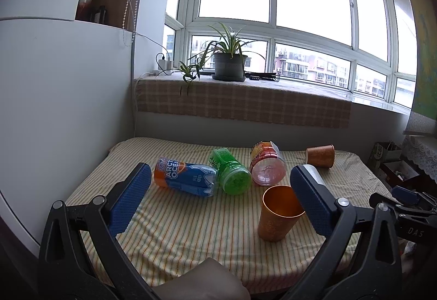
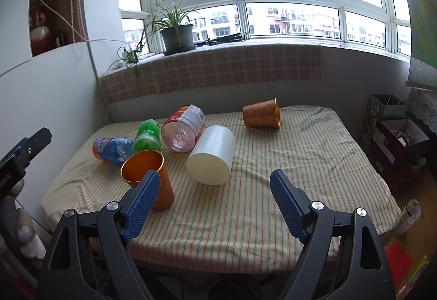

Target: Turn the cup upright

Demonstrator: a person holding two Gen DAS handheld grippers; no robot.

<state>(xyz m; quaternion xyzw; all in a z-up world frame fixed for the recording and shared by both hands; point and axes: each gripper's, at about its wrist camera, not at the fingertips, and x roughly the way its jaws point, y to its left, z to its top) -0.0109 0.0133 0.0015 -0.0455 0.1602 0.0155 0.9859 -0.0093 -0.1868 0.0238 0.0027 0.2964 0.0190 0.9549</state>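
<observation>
An orange metal cup [image 1: 278, 214] stands upright on the striped cloth, mouth up; it also shows in the right wrist view [image 2: 153, 174]. A second orange cup [image 1: 320, 155] lies on its side at the far right; it shows in the right wrist view [image 2: 261, 113] too. A white cup [image 2: 211, 155] lies on its side mid-table, mostly hidden behind my finger in the left wrist view. My left gripper [image 1: 221, 200] is open and empty, the upright cup just inside its right finger. My right gripper [image 2: 215, 207] is open and empty, in front of the white cup.
Three plastic bottles lie on their sides at the back left: blue and orange [image 1: 185, 177], green [image 1: 232, 173], red [image 1: 266, 166]. The table [image 2: 245, 218] has a striped cloth. A potted plant [image 1: 229, 65] stands on the sill. Boxes [image 2: 393, 130] stand on the right.
</observation>
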